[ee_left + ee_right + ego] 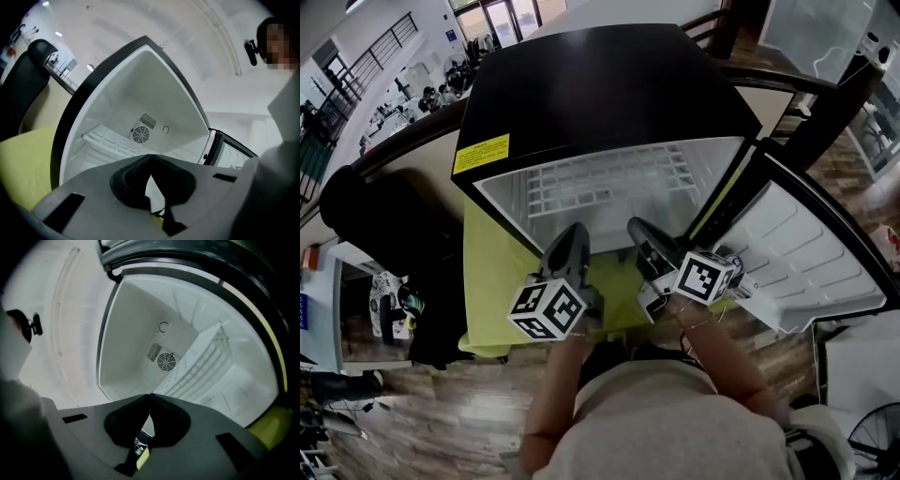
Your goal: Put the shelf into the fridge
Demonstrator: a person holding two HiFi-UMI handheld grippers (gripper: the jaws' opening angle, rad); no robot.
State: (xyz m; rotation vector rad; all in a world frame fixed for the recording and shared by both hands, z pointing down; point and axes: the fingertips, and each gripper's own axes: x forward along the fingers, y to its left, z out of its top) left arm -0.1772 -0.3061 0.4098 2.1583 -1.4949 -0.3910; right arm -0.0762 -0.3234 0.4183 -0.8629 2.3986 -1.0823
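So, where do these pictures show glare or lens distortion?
Head view: soft glare atop the glossy black fridge; left gripper view: fisheye bows the fridge's dark door frame, corners black; right gripper view: same bowing, white wire shelf looks soft.

Yellow-green counter [492, 272], wood plank floor [422, 403] around it, black chair [375, 216] just beside the counter's left edge, dark railing [380, 52] at upper left, fan grille [874, 442] in the lower right corner.
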